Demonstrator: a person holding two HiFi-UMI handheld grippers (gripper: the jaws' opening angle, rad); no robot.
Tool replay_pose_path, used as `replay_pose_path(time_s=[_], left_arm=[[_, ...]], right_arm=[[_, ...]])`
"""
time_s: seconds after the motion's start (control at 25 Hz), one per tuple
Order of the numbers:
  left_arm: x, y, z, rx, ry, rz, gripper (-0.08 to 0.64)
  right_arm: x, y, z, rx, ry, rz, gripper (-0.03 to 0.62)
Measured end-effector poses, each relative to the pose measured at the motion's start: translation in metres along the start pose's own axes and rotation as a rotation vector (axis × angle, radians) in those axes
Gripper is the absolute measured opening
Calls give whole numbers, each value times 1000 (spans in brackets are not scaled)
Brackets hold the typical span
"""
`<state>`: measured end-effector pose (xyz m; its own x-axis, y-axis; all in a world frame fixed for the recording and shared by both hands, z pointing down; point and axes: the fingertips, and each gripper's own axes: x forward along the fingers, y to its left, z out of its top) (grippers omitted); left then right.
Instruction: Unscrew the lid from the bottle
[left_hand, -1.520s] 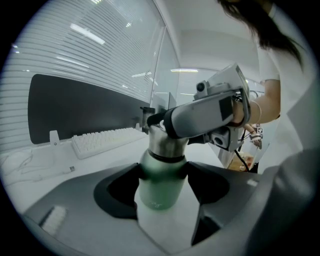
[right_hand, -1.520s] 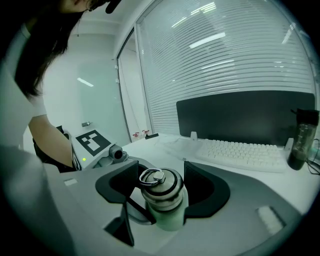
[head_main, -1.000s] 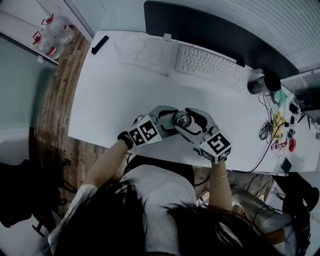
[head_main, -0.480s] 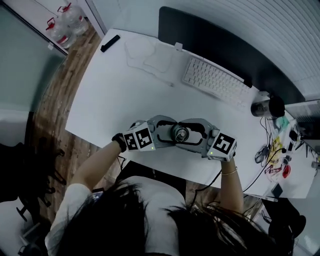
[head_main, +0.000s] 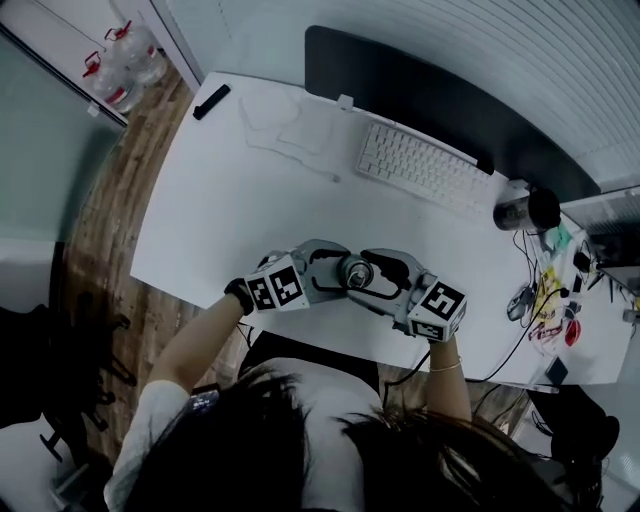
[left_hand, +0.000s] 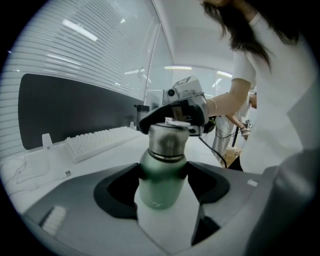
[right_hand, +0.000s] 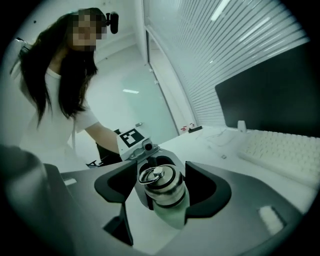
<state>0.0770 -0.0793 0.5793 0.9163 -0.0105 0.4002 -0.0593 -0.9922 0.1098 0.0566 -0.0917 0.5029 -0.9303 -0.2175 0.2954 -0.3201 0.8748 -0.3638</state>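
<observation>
A green bottle (head_main: 355, 270) with a steel lid stands near the white table's front edge, between my two grippers. My left gripper (head_main: 335, 272) comes in from the left. In the left gripper view its jaws are shut on the bottle's green body (left_hand: 161, 187), below the steel lid (left_hand: 165, 140). My right gripper (head_main: 372, 276) comes from the right and sits over the top (left_hand: 175, 107). In the right gripper view its jaws close against the ringed lid (right_hand: 159, 181), and the bottle leans toward the camera. The left gripper's marker cube (right_hand: 131, 137) shows behind it.
A white keyboard (head_main: 420, 165) and a dark monitor (head_main: 420, 90) lie at the back. A black remote (head_main: 212, 101) sits at the far left corner and a dark cup (head_main: 515, 213) at the right. Cables and small items (head_main: 550, 300) crowd the right end. The table's front edge (head_main: 330, 335) is close.
Both grippers have stayed on the bottle. The right gripper's marker cube has swung a little toward me, and the head camera has shifted.
</observation>
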Motion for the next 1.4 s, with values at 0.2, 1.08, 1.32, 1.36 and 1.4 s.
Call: replay_pose_path(time_s=[0.2, 1.08, 1.32, 1.36, 1.4], left_arm=[[1, 2, 0, -5, 4, 10, 359], [3, 3, 0, -19, -1, 31, 359], [3, 3, -1, -19, -3, 31, 359], [3, 3, -1, -20, -3, 30, 359], [3, 3, -1, -20, -3, 29, 359]], right_arm=[[-4, -2, 5, 71, -101, -228, 276], [-19, -12, -13, 198, -190, -797, 245], [-22, -10, -13, 173, -191, -699, 230], [-22, -10, -13, 159, -190, -667, 229], [-22, -10, -13, 145, -187, -631, 229]])
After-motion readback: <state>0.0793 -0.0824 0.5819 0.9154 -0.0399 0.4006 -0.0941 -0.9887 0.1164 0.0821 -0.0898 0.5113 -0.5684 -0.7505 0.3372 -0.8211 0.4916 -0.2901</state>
